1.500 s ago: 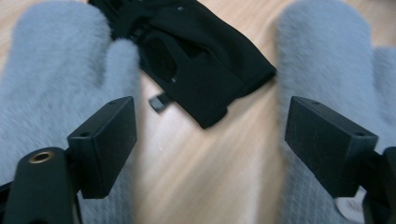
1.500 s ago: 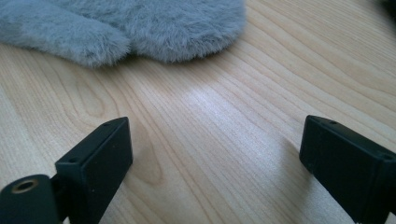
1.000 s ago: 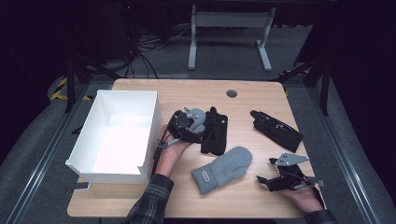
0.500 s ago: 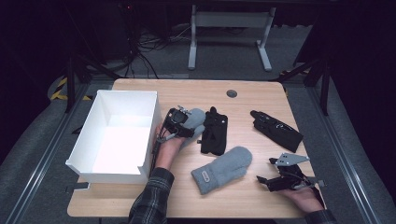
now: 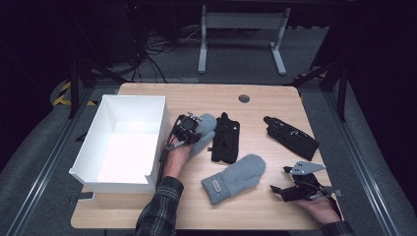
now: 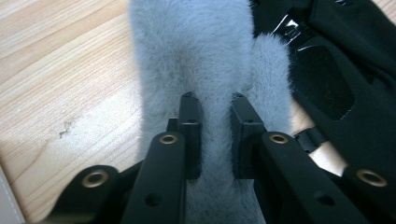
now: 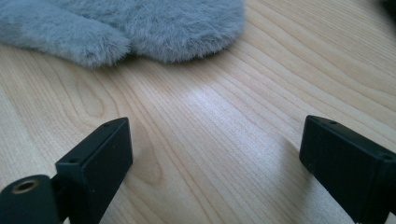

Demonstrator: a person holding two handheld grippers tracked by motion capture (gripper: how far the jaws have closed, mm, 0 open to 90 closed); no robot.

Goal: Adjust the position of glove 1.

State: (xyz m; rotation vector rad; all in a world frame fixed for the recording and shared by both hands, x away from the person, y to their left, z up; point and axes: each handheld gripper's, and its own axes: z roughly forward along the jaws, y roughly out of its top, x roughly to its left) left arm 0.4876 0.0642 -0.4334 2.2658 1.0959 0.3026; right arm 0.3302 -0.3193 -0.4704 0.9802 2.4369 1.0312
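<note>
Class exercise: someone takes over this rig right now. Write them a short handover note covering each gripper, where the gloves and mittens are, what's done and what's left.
Left gripper: jaws just closed, pinching the grey mitten beside the white box.
Right gripper: open, resting on the table, holding nothing.
Second grey mitten lies mid-table; two black gloves lie apart.
Done: first mitten gripped. Box holds nothing yet.
Left: probably lift it into the box, then the rest.

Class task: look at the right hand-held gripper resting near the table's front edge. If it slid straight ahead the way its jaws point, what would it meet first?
Most likely the grey mitten lying ahead; the right hand-held gripper has bare table before it, though depth is uncertain.
</note>
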